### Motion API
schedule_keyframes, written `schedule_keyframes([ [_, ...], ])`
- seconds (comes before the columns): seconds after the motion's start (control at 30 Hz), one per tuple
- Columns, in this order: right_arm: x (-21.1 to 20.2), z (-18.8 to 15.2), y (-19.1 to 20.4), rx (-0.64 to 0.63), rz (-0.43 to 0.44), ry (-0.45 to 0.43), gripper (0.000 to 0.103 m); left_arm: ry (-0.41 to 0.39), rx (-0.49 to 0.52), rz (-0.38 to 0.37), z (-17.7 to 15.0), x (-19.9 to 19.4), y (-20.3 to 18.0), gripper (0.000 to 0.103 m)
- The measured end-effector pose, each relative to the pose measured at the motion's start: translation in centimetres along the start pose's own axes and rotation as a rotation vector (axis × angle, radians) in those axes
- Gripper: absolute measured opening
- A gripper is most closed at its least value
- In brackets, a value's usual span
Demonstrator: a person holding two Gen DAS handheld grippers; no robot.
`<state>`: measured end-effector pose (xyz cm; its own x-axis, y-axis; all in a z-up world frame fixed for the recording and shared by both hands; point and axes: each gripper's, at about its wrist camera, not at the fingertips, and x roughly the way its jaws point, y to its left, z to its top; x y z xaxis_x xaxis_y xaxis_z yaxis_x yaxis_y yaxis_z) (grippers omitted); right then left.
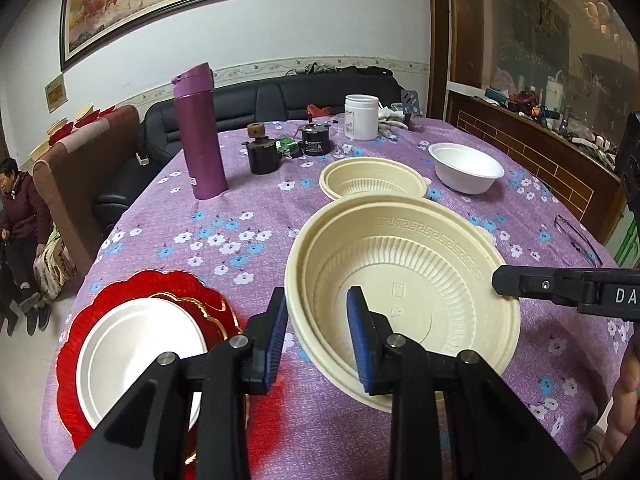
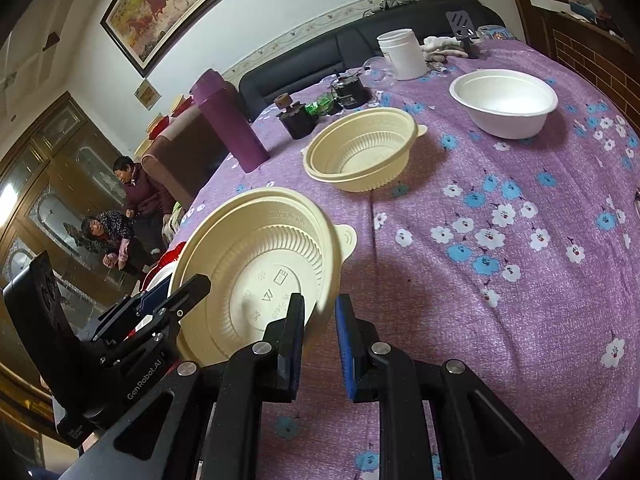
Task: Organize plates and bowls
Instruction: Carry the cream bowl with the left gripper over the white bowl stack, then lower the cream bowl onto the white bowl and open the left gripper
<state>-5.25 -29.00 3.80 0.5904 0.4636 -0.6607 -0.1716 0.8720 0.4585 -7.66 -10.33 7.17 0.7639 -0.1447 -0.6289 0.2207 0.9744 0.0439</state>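
A large cream bowl point(image 1: 404, 276) hangs tilted above the purple flowered tablecloth point(image 1: 224, 240), held from both sides. My left gripper point(image 1: 316, 296) straddles its near-left rim, one pad outside and one against the inner wall, gripping it. My right gripper point(image 2: 320, 300) is shut on the opposite rim of the same bowl point(image 2: 260, 264). A smaller cream bowl point(image 1: 374, 180) and a white bowl point(image 1: 466, 168) stand behind it. At the near left, a white plate point(image 1: 136, 344) lies on a red scalloped plate point(image 1: 76, 360).
A purple flask point(image 1: 200, 132), black pots point(image 1: 264, 156), a white jar point(image 1: 361, 116) and a cloth stand along the table's far side. Spectacles point(image 1: 576, 236) lie at the right edge. Two people point(image 2: 128, 208) sit beyond the left edge, by a sofa.
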Motion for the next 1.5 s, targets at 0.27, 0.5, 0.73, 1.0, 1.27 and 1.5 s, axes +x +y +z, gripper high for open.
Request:
schedule_keyframes([
  [0.27, 0.6, 0.7, 2.1, -0.026, 0.021, 0.008, 0.018, -0.031, -0.04, 0.017, 0.4, -1.4, 2.3, 0.029],
  [0.5, 2.1, 1.5, 4.4, -0.033, 0.074, 0.035, 0.018, -0.058, -0.085, 0.05, 0.4, -3.1, 5.5, 0.029],
  [0.73, 4.3, 2.0, 8.6, -0.08, 0.127, 0.072, 0.02, -0.073, -0.145, 0.111, -0.4, -5.0, 9.4, 0.032],
  [1.0, 7.5, 1.8, 13.1, -0.135, 0.176, 0.126, 0.02, -0.058, -0.221, 0.168, -2.0, -6.0, 13.7, 0.032],
  [1.27, 10.5, 1.0, 15.3, -0.164, 0.181, 0.185, 0.02, -0.025, -0.266, 0.188, -3.4, -5.5, 16.1, 0.032],
  [1.5, 12.1, 0.5, 15.6, -0.172, 0.157, 0.21, 0.02, 0.014, -0.287, 0.179, -4.4, -4.0, 16.8, 0.032],
])
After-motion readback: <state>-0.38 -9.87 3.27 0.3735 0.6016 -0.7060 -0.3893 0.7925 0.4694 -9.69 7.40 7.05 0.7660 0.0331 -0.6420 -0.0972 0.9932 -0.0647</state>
